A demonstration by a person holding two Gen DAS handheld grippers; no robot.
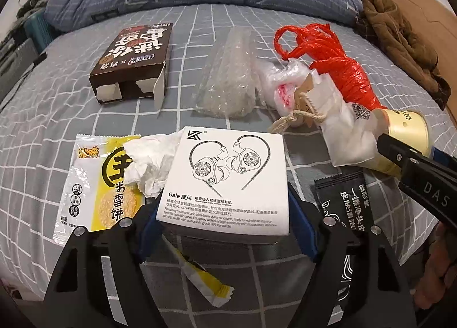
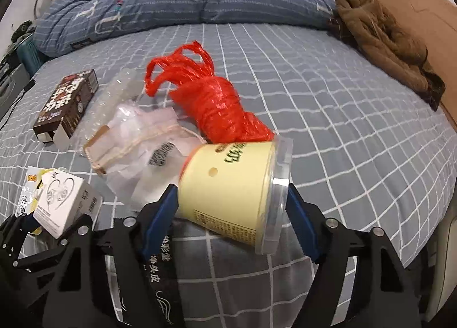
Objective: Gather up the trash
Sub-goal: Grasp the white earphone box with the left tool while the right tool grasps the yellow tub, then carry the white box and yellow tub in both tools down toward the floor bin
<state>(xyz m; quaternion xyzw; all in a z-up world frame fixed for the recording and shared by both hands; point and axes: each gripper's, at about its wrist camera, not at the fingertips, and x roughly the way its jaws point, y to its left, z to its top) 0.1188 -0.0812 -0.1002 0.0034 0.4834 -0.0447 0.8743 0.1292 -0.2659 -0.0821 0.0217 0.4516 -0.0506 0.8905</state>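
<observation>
Left wrist view: the left gripper (image 1: 222,231) has its jaws closed against the sides of the white earphone box (image 1: 225,179), which lies on the bed (image 1: 328,51) beside a crumpled tissue (image 1: 148,165); light, stiff card, best held by its flat sides.

Right wrist view: the right gripper (image 2: 232,213) pinches the yellow cup (image 2: 237,191), lying tipped below the red bag (image 2: 211,102); light, thin-walled, crushable.

matt cardboard earphone box (image 1: 225,179), glossy plastic cup (image 2: 234,193), crinkly red plastic bag (image 2: 211,99), cloth bedsheet (image 2: 342,128).

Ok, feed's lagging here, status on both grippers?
Left gripper clamped on white earphone box. Right gripper clamped on yellow cup. Crumpled tissue against box; nothing blocking.
</observation>
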